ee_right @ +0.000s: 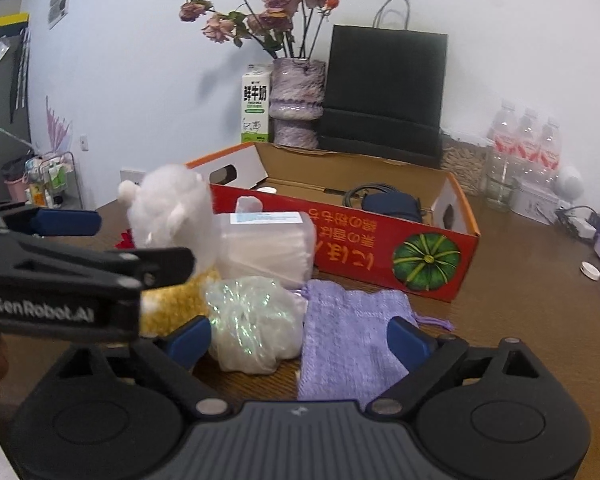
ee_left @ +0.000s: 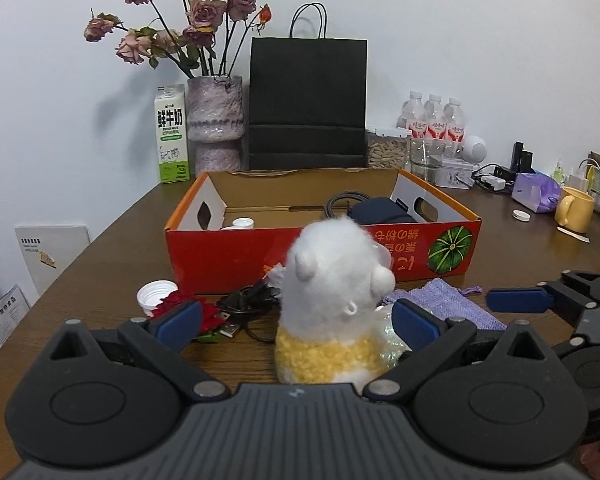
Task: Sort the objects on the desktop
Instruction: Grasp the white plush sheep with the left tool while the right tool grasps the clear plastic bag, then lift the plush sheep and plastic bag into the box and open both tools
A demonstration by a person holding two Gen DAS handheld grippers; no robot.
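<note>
A white and yellow plush toy (ee_left: 332, 308) stands on the brown table between the wide-open blue pads of my left gripper (ee_left: 296, 322); the pads do not touch it. It also shows in the right wrist view (ee_right: 168, 208). My right gripper (ee_right: 300, 338) is open over a shiny clear bag (ee_right: 252, 320) and a purple knit pouch (ee_right: 352, 336). A red cardboard box (ee_left: 324, 256) stands behind them, holding a dark pouch (ee_left: 380, 210), a cable and white caps. A clear plastic box (ee_right: 268, 246) sits before the red box (ee_right: 396, 248).
A black cable with a USB plug (ee_left: 244, 308), a red flower piece (ee_left: 204, 312) and a white cap (ee_left: 156, 294) lie left of the toy. Milk carton (ee_left: 171, 136), vase (ee_left: 216, 124), black bag (ee_left: 308, 100), bottles (ee_left: 432, 120) and a yellow mug (ee_left: 574, 210) stand at the back.
</note>
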